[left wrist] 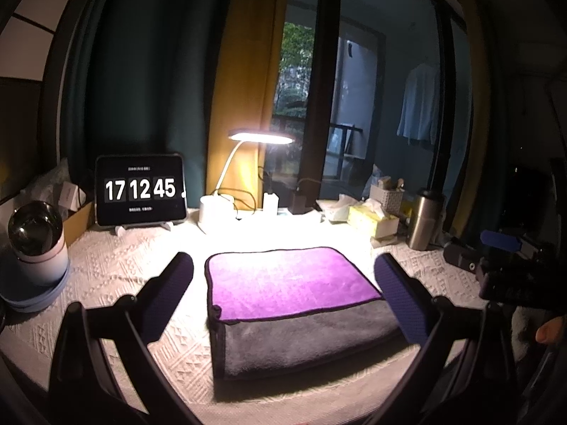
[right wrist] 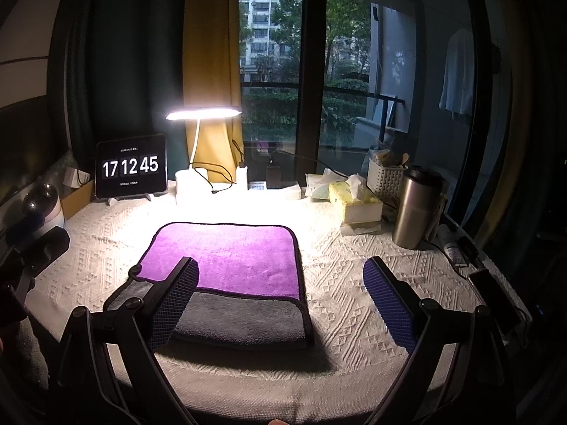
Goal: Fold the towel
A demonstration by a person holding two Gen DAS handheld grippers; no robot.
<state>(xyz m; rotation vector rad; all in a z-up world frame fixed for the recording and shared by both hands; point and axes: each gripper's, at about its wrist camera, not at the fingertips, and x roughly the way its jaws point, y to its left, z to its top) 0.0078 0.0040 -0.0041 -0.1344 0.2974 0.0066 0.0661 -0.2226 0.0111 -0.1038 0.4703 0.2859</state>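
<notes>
Folded towel (left wrist: 297, 304) lies between my wide-open, empty left claw (left wrist: 283, 272). Right claw (right wrist: 280, 276), also spread and empty, sits w/ towel at its left finger. Lamp (right wrist: 203, 113), clock tablet (right wrist: 131, 166) beyond; steel flask (right wrist: 416, 209), prob. tissue box (right wrist: 354, 202) ahead-right.

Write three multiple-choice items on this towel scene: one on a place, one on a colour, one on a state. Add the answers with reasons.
1. Where does the steel insulated tumbler stand, seen from the right wrist?
A. right of the towel
B. on the towel
C. beside the tablet clock

2. What colour is the upper folded layer of the plush two-sided towel?
A. green
B. purple
C. white

3. How do the left gripper and right gripper stand?
A. both shut on the towel
B. one open, one shut
C. both open

Answers: 1 A, it sits right of the yellow tissue box. 2 B, purple lies over grey. 3 C, each pair of fingers is spread, holding nothing.
</notes>
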